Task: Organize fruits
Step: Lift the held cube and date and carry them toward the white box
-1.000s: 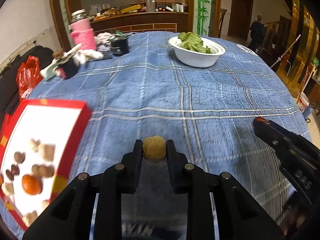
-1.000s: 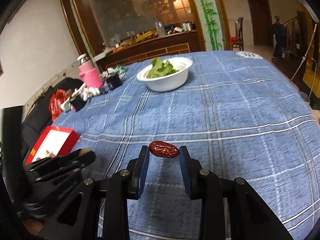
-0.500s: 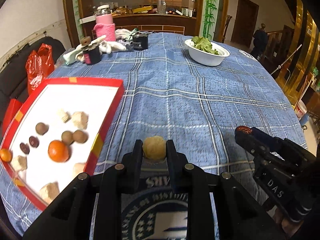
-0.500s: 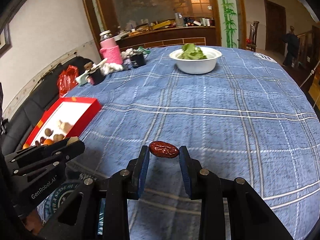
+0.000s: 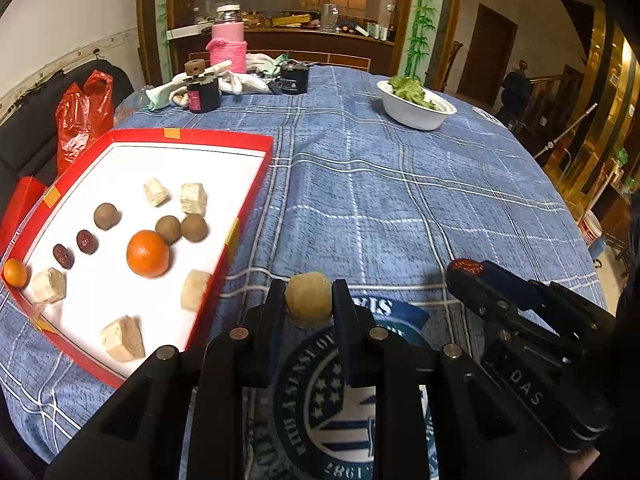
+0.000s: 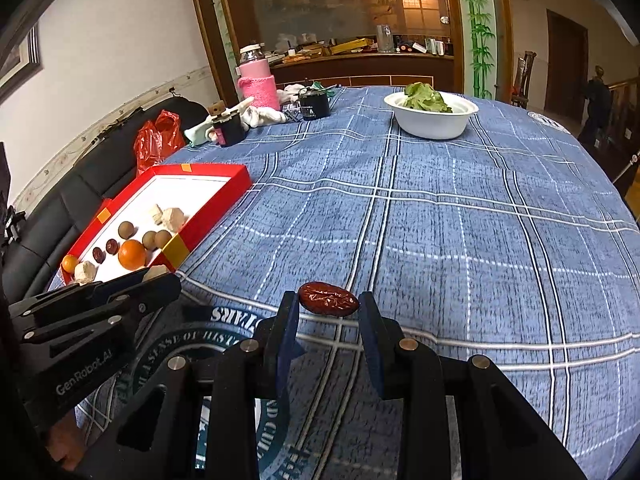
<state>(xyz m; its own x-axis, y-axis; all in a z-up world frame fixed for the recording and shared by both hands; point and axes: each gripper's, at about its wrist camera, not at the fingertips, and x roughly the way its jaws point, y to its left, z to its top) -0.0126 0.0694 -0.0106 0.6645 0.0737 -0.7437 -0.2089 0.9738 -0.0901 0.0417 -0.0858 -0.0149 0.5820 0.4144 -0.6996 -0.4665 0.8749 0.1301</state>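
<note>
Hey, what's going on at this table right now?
A person is sorting fruit with a handheld tool in each hand. The left tool is shut on a tan round fruit, and the right tool is shut on a red date. Both hover above the blue plaid tablecloth, to the right of the red tray that already holds oranges, dates, round brown fruits and pale chunks.

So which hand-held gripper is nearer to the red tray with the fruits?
Left. The left hand-held gripper, shut on a tan round fruit, is just beside the red tray. The right hand-held gripper, holding a red date, is farther to the right.
</note>
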